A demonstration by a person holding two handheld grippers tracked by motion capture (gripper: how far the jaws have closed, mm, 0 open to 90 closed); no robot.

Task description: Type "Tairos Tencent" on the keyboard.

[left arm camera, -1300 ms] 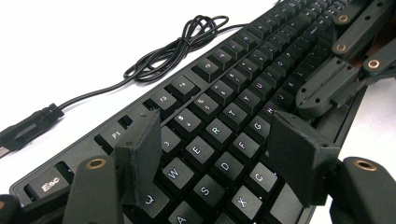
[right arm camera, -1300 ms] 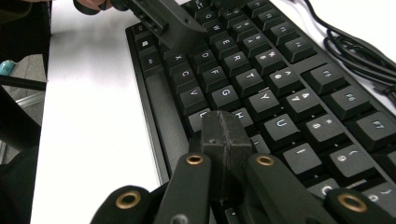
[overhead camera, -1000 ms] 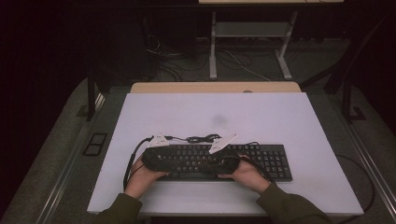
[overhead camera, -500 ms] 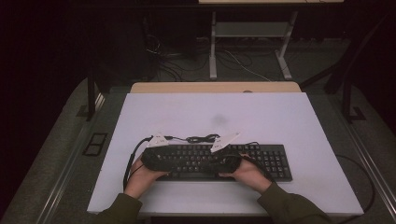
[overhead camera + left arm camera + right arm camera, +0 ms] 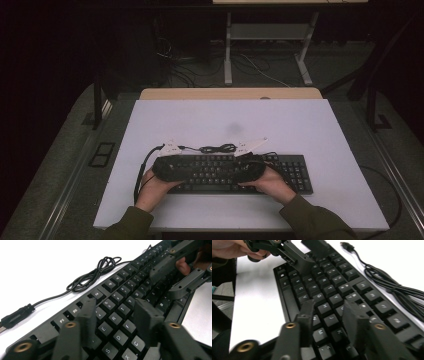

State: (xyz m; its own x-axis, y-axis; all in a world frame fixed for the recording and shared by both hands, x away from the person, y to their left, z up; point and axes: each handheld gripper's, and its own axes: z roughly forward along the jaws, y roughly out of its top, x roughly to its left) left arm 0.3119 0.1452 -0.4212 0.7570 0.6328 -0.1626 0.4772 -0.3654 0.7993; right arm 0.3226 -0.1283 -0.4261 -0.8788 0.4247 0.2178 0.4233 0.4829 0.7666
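Change, left claw [image 5: 113, 322]: jaws had just been closing, part open, nothing between them.
Change, right claw [image 5: 328, 317]: jaws had just been opening from clenched, released, gripping nothing.
Meaning: probably key pressing, no grasp.
Keyboard [image 5: 285, 170]: flat at 6 o'clock on tabletop [image 5: 280, 125]; cable [image 5: 217, 148] coiled at its 12 o'clock.
Pose: both claws low over keys, tips facing each other.

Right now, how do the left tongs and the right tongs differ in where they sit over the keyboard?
The left tongs hover over the letter keys near the keyboard's left end, around E, R, D and F; the right tongs hover nearer the middle, around H and the keys beside it. The left tongs have just been closing, the right tongs opening. Both are part open, point down at the keys, and grip nothing.
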